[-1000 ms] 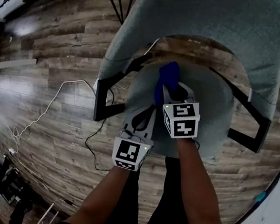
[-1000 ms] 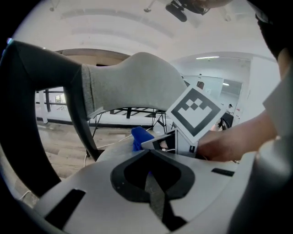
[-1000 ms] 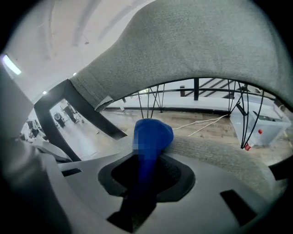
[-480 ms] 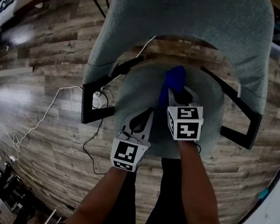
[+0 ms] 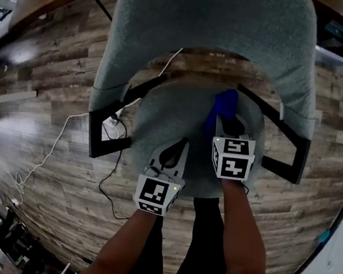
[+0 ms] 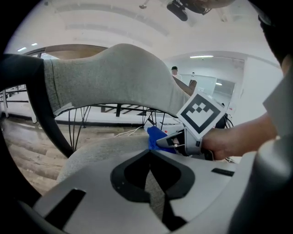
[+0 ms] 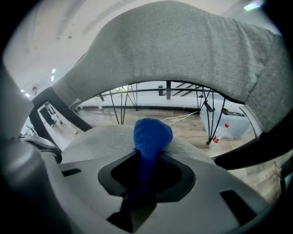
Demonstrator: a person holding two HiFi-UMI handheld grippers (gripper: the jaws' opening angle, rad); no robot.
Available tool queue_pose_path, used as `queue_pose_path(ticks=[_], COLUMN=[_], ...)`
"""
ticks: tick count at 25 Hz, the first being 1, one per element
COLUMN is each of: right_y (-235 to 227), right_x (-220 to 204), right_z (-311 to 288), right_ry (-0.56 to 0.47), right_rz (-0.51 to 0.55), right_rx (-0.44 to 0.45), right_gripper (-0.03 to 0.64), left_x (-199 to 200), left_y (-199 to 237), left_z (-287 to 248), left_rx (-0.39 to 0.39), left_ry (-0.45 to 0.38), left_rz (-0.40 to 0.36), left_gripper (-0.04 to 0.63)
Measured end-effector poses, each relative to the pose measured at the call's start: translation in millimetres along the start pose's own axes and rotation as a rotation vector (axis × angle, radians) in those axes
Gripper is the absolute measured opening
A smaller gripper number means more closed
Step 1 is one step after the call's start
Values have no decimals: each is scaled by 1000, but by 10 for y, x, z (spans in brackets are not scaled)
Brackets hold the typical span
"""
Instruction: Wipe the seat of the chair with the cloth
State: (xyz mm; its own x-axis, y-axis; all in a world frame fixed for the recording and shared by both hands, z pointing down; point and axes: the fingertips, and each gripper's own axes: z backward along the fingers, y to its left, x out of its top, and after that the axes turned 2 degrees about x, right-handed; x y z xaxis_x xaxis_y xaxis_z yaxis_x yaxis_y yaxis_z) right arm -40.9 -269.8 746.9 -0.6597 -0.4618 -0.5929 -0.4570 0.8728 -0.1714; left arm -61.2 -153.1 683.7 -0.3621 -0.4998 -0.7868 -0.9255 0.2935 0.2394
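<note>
**Head view.** Grey fabric covers the round seat (image 5: 163, 109) and the curved backrest (image 5: 215, 18) of the chair, which stands on a wood-plank floor (image 5: 46, 76). A black armrest frame (image 5: 105, 133) runs along each side of the seat. The right hand-held gripper (image 5: 226, 123) lies over the right half of the seat with its jaws pointing toward the backrest. A blue cloth (image 5: 224, 104) bulges out beyond its jaw tips, near the rear edge of the seat. The left hand-held gripper (image 5: 174, 149) lies over the front of the seat, beside the right one and nearer the person. Its jaws come to a single point. A white cable (image 5: 52, 144) trails over the floor to the left of the chair.

**Left gripper view.** The left hand-held gripper (image 6: 149, 155) has its jaws pressed together at the tips, with nothing between them. Seat (image 6: 96, 151) fabric shows just ahead of them. To the right, a hand (image 6: 233, 141) holds the right hand-held gripper (image 6: 171, 141), with the cloth (image 6: 154, 135) at its tip, low against the seat. The backrest (image 6: 114, 77) arches above.

**Right gripper view.** The right hand-held gripper (image 7: 149, 157) pinches the cloth (image 7: 152, 133). The fabric runs down between the jaws and forms a rounded wad past their tips, resting on the seat (image 7: 103, 137). The backrest (image 7: 183, 50) spans the top of the view. Beneath it, a clear box (image 7: 231, 119) and a red-capped bottle (image 7: 219, 135) stand on the floor.
</note>
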Motion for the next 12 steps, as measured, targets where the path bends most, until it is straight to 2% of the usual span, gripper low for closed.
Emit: queue_pose_path(ticks=[6,12], right_y=[-287,-530], right_x=[-69,-141], right_z=[112,197], right_ry=[-3,-7], right_rz=[-61,-96], right_rx=[-60,-72], right_gripper=[103,103], left_x=[10,-61], left_y=[-228,-436], left_z=[-121,-221], left_rx=[-45,-69], left_ry=[10,32], left_rz=[-21,-79], left_gripper=[8,8])
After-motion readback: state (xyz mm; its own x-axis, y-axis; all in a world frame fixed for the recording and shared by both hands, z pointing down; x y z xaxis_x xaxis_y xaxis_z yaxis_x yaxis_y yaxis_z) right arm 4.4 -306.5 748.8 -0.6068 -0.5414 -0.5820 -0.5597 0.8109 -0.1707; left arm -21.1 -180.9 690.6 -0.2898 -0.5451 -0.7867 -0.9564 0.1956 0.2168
